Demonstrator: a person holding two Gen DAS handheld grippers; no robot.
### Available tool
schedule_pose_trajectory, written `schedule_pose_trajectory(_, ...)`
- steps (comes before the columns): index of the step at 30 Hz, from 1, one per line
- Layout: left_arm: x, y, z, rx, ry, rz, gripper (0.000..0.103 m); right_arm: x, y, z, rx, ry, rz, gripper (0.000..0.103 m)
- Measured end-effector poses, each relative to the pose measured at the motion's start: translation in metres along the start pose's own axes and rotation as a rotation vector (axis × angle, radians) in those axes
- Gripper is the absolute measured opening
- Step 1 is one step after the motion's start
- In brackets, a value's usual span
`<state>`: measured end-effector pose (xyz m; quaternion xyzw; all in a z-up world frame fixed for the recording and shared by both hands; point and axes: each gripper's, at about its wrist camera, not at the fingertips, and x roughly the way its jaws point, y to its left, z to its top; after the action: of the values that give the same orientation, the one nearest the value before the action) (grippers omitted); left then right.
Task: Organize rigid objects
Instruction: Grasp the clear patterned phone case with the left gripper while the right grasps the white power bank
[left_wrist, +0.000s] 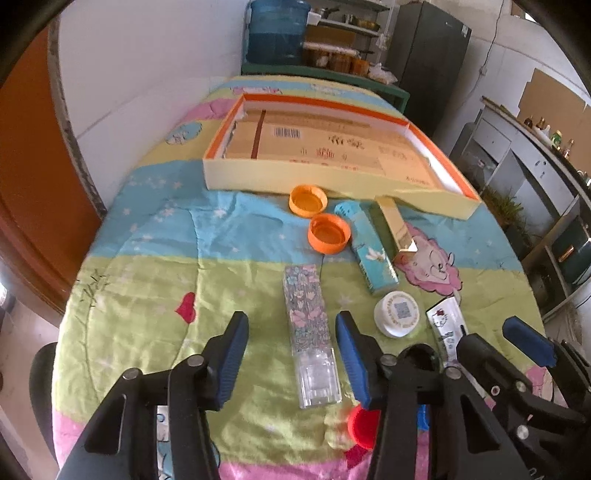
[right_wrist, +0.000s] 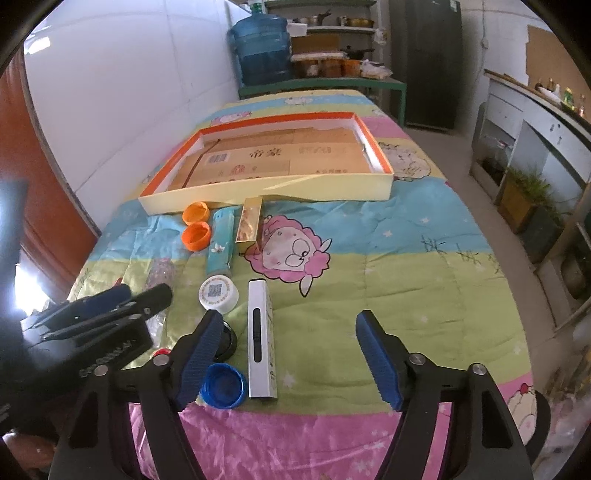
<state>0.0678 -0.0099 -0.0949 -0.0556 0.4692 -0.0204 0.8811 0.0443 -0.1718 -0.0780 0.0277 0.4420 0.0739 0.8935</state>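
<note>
Both tongs hover released above the quilt-covered tabletop (right_wrist: 388, 277). The left tongs (left_wrist: 291, 354) spread wide to either side of a clear floral-printed box (left_wrist: 308, 328), neither pad touching it. The right tongs (right_wrist: 288, 354) gape above a white Hello Kitty box (right_wrist: 260, 339), with a blue bottle cap (right_wrist: 223, 384) just beside their left pad. A white QR-code lid (right_wrist: 218, 292) lies near the box's far end, a red cap (left_wrist: 364, 424) close to the camera. Farther off, two orange caps (left_wrist: 319, 218), a teal box (left_wrist: 369, 247) and a gold box (left_wrist: 397, 230) lie near the shallow orange-rimmed cardboard tray (left_wrist: 306, 181).
</note>
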Motion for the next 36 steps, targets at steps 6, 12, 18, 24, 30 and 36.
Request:
schedule_pose_trajectory(6,0.0,-0.001,-0.003,0.028,-0.032,0.012,0.043,0.014,0.002,-0.001,-0.001,0.037,0.046,0.05)
schedule_pose_trajectory(12,-0.001,0.005,-0.005,0.043,-0.052,-0.016,0.021,0.025,0.003,-0.005,-0.002,0.072,0.074,0.019)
schedule_pose_trajectory(18,-0.005,0.012,-0.007,0.032,-0.06,-0.053,0.02,0.021,0.005,-0.006,-0.007,0.066,0.092,0.012)
schedule_pose_trajectory(24,-0.012,0.017,-0.008,0.029,-0.072,-0.066,0.02,0.011,0.006,-0.004,-0.022,0.037,0.085,0.012)
schedule_pose_trajectory(30,-0.026,0.019,-0.005,0.03,-0.096,-0.079,0.02,0.005,0.005,0.001,-0.017,0.015,0.086,0.012)
schedule_pose_trajectory(36,-0.034,0.019,0.002,0.025,-0.106,-0.092,0.02,-0.004,0.006,0.007,-0.031,-0.019,0.088,0.012)
